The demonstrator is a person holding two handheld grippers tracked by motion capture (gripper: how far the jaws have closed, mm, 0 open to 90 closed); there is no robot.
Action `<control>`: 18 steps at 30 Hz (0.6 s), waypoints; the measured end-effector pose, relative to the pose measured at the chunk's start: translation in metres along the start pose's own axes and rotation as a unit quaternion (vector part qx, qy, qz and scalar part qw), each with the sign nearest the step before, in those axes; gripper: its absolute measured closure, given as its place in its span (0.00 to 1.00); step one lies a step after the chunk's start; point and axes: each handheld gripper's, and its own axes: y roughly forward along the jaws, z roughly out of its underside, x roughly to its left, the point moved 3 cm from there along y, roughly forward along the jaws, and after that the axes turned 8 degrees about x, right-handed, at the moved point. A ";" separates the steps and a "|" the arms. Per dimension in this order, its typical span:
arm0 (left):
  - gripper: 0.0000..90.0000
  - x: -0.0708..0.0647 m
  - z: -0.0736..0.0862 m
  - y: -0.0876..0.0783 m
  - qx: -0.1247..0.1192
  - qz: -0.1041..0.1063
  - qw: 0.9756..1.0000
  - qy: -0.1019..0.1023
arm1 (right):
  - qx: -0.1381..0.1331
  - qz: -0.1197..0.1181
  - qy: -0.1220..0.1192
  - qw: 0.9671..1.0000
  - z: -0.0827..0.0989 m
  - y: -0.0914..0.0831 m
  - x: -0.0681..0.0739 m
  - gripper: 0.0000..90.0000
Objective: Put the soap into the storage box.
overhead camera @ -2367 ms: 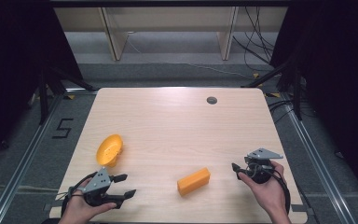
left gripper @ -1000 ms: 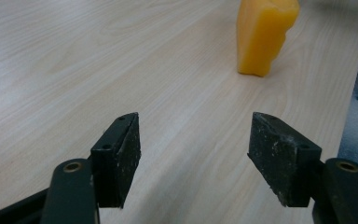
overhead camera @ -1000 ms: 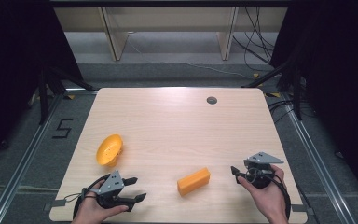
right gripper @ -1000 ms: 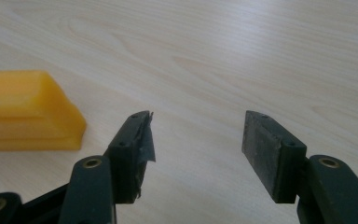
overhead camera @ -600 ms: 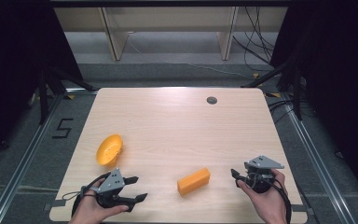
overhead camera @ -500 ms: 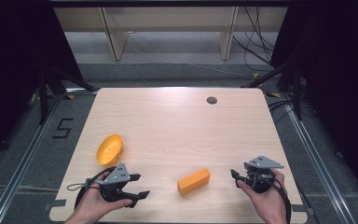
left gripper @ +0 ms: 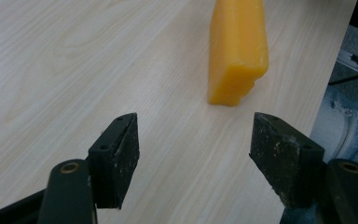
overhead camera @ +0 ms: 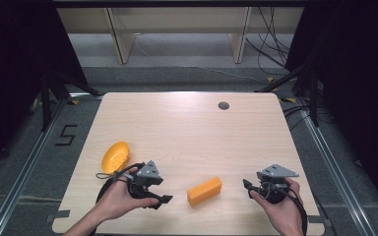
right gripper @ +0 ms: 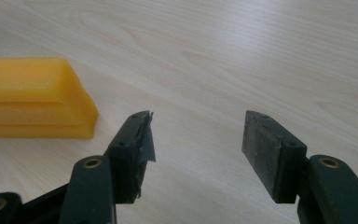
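Dark curtains and grey floor surround a pale wood-grain counter (overhead camera: 187, 132) whose near edge both hands reach over. Between the two sets of tongs lies an orange-yellow block (overhead camera: 204, 190), the thing nearest to both: a long, waxy-looking bar with rounded corners and a stepped rim running along one side, so it reads as two layers, the lower slightly wider. It rests flat on the counter, touching neither tool. Seen from the left tongs (overhead camera: 163, 197), the block stands ahead of the tips and a little toward the right-hand jaw, one short end facing them, with bare wood in between. Those jaws are spread wide with nothing between the pads (left gripper: 121, 154). Seen from the right tongs (overhead camera: 246, 185), the block lies off beyond the left-hand jaw, its long side and one rounded end showing, near but apart. These jaws too stand wide apart over bare wood, their pads (right gripper: 265, 149) gripping nothing. Behind the left tongs, farther from the block, a yellow oval dish (overhead camera: 115, 157) sits near the counter's edge
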 end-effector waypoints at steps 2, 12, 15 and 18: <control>0.36 -0.002 -0.008 0.004 0.006 0.002 1.000 0.005 | 0.004 -0.001 0.007 1.000 0.000 0.000 0.001 0.48; 0.37 -0.009 -0.045 0.024 0.035 0.016 0.999 0.010 | -0.002 -0.011 0.009 1.000 -0.001 0.002 0.001 0.48; 0.37 -0.010 -0.050 0.026 0.035 0.016 0.999 0.004 | 0.007 -0.005 0.015 1.000 -0.001 0.000 0.002 0.48; 0.38 -0.015 -0.060 0.029 0.046 0.016 0.999 -0.001 | 0.005 -0.012 0.016 1.000 -0.001 0.000 0.004 0.48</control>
